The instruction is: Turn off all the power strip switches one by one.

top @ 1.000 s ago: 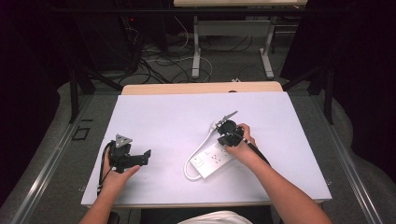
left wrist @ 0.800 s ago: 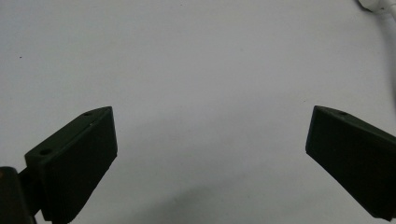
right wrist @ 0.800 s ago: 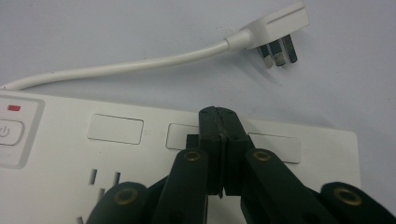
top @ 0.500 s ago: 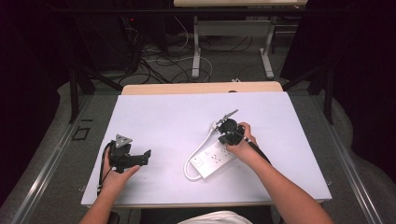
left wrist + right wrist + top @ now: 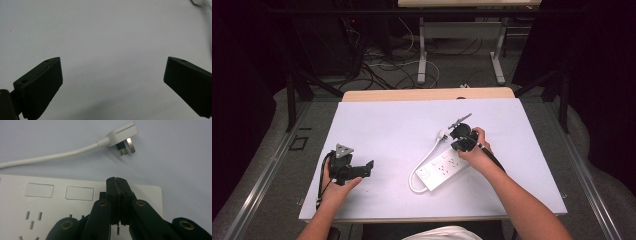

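The white power strip (image 5: pixel 441 170) lies right of the table's (image 5: pixel 387 125) centre, its cord looping round to the plug (image 5: pixel 121 135) resting loose on the surface at the strip's 12 o'clock. The right gripper (image 5: pixel 117 182) hangs over the strip's far end, jaws pressed together on nothing — the left gripper (image 5: pixel 111 75), at about 9 o'clock from the strip and well apart, has its jaws spread wide over bare tabletop

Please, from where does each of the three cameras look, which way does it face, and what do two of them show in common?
High view: above the person's side, facing forward and down on the table; both forearms enter from below, with left gripper and right gripper.
Left gripper view: on the left gripper, facing bare table between wide jaws.
Right gripper view: on the right gripper, jaws closed over the power strip, plug beyond.
Shared: high and right gripper views show the power strip and plug.
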Demonstrator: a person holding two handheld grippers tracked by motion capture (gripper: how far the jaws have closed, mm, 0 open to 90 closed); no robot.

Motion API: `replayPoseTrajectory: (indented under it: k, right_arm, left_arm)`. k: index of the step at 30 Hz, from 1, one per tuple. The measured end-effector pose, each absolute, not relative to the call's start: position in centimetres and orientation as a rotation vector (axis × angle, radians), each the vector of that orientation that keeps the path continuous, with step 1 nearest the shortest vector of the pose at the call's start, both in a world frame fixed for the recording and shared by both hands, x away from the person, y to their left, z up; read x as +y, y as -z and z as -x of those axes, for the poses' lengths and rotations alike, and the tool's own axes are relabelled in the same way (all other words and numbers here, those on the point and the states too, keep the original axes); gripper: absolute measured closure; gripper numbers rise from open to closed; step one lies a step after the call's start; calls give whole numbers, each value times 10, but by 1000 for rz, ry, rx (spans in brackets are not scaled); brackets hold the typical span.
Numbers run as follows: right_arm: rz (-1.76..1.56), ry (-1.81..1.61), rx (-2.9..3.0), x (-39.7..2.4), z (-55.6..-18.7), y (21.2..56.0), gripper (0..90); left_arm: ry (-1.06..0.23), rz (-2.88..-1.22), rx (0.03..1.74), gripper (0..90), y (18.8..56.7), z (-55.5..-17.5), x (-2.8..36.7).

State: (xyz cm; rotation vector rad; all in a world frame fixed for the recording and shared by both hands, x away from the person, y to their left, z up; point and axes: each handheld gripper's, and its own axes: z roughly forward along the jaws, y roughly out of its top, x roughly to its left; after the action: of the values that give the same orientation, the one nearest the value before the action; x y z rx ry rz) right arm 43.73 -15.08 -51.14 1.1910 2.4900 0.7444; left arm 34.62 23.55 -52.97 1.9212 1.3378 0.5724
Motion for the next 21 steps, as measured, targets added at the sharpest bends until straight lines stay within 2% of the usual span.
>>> replayPoseTrajectory:
  k: [21]
  right_arm:
    - [-1231,-670,2484,-158,-448,512,891]
  left_arm:
    - [-568,-1925,1340,18,530,-347,236]
